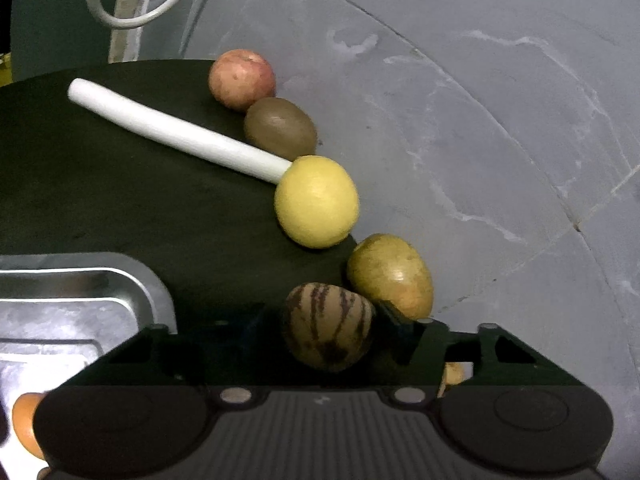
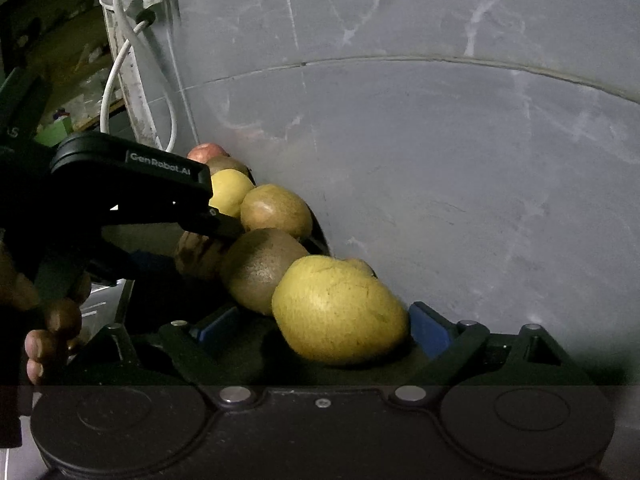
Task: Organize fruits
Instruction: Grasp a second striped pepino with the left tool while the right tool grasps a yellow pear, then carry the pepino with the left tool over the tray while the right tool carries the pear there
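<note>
A row of fruit lies along the edge of a dark mat (image 1: pixel 120 200), against a grey wall: a red apple (image 1: pixel 242 79), a brown kiwi (image 1: pixel 280 128), a round yellow fruit (image 1: pixel 316 200) and a green-yellow fruit (image 1: pixel 390 276). My left gripper (image 1: pixel 328 316) is shut on a tan fruit with dark stripes (image 1: pixel 328 326) at the near end of the row. In the right wrist view that left gripper (image 2: pixel 208 240) reaches in from the left over the striped fruit (image 2: pixel 198 256). My right gripper (image 2: pixel 324 320) stands open around a large yellow fruit (image 2: pixel 340 312), with a second kiwi (image 2: pixel 260 272) just behind it.
A white rod (image 1: pixel 176 132) lies across the mat, one end against the round yellow fruit. A metal tray (image 1: pixel 80 300) sits at the lower left, with an orange fruit (image 1: pixel 26 420) near it. A white cable (image 1: pixel 132 20) hangs behind. A person's hand (image 2: pixel 52 320) holds the left gripper.
</note>
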Demonstrator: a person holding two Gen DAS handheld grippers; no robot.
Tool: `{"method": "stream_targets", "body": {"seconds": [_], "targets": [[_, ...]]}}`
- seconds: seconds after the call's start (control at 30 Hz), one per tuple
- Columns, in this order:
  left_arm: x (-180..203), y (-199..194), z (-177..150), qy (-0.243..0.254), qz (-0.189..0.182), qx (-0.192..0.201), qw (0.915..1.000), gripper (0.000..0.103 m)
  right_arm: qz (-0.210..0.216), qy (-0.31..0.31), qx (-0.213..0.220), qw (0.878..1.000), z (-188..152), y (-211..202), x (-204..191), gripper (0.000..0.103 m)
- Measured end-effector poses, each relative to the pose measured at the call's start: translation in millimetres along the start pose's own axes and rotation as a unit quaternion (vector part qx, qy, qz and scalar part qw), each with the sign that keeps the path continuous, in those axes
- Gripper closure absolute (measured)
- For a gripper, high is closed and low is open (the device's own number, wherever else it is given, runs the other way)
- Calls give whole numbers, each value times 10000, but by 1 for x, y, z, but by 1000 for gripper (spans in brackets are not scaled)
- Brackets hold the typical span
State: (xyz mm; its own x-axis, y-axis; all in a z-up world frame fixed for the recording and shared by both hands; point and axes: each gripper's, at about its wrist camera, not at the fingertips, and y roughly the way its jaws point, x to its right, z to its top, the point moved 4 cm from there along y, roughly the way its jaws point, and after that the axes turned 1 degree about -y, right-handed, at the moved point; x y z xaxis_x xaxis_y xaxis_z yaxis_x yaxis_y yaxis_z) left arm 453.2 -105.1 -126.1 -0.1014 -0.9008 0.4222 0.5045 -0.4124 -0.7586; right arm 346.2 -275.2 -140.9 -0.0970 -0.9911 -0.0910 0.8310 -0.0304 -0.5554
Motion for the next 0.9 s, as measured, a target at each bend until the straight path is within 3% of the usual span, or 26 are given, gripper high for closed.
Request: {"method": "stream_targets", "body": {"seconds": [0.17,0.47,0.9], "targets": [[-1,0,0,-64,-30,12,10000,46,-187,-124,36,9997,1,0,0,28],[-5,-19,-16,-232,134,39,9996,46,-61,-296,21,9995,0,-4,1,29],[2,-45,-44,-289,61,60,9995,46,35,-366,-9,9993,-2,-7,0,31]]}}
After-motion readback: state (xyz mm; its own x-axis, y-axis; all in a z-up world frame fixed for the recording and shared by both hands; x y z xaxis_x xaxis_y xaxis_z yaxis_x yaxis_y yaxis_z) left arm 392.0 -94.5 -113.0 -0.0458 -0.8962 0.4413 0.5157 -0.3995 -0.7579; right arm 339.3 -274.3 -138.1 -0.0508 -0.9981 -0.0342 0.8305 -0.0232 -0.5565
